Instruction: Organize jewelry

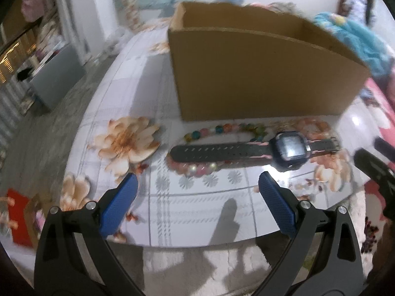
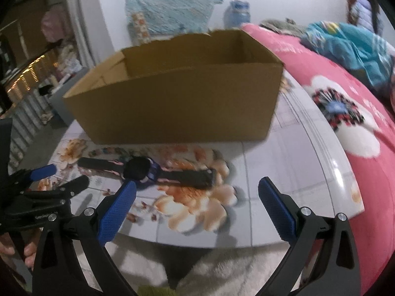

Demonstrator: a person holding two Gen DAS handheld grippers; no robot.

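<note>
A dark watch [image 1: 256, 150] with a blue-black square face lies flat on the floral table [image 1: 197, 197], in front of an open cardboard box [image 1: 259, 74]. A colourful bead bracelet [image 1: 222, 129] lies behind the strap, and a pearl-and-pink bead bracelet [image 1: 200, 167] lies partly under it. My left gripper [image 1: 197, 185] is open and empty, just short of the watch. In the right wrist view the watch [image 2: 148, 171] and box [image 2: 177, 98] show too. My right gripper [image 2: 196, 192] is open and empty, near the strap's right end.
A pink floral blanket [image 2: 345, 123] and blue cloth [image 2: 358, 46] lie right of the table. The table's near edge [image 2: 222, 244] borders white fluffy fabric. A red item [image 1: 18, 219] lies at the left. The left gripper shows in the right wrist view [image 2: 61, 175].
</note>
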